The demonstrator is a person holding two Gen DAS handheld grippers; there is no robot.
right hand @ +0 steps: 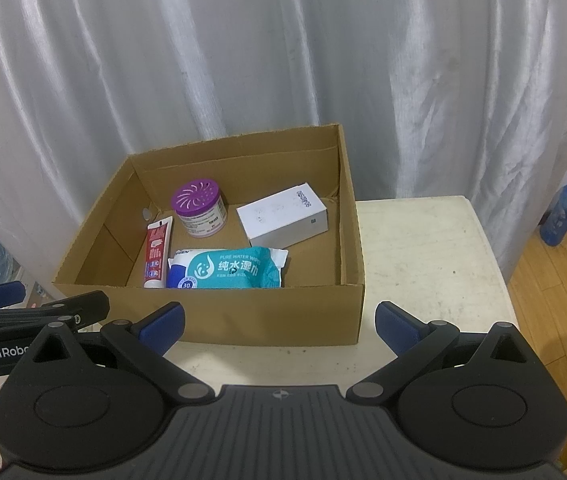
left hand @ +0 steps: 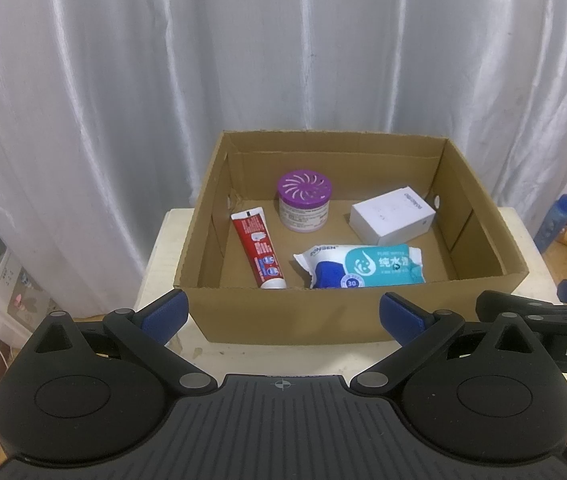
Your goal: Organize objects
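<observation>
Hovering short of the box, both grippers empty. Left gripper (left hand: 283, 312): blue-padded fingers (left hand: 167, 312) spread wide, nothing between them. Right gripper (right hand: 279, 320): same, blue-padded fingers (right hand: 397, 322) spread wide, nothing held. Neither touches anything.

Just ahead: open brown cardboard box (left hand: 283, 308) sitting on a cream, scuffed counter (left hand: 155, 264). Its near wall is right in front of both sets of fingers.

Inside the box, all on the floor of it:
- red-and-white toothpaste tube (left hand: 261, 250), lying flat along the left side, white cap toward the near wall
- teal-and-white soft pack of wet wipes (left hand: 363, 266), flat against the near wall, just beside the tube
- round white air-freshener tub with vented purple lid (left hand: 303, 202), upright, toward the back
- white rectangular carton (left hand: 393, 216), back right, apart from the tub; in the right view one corner seems to overlap the wipes, contact unclear

View differences:
- left wrist view sees the box head-on; the right gripper's black arm pokes in at its right edge
- right wrist view sees the box from the right, showing a bare stretch of counter beside it, wood floor (right hand: 555, 280) and more of a blue plastic bottle (right hand: 563, 212) standing on it; the left gripper pokes in at its left edge

Grey-white pleated curtain (right hand: 283, 60) behind everything.
</observation>
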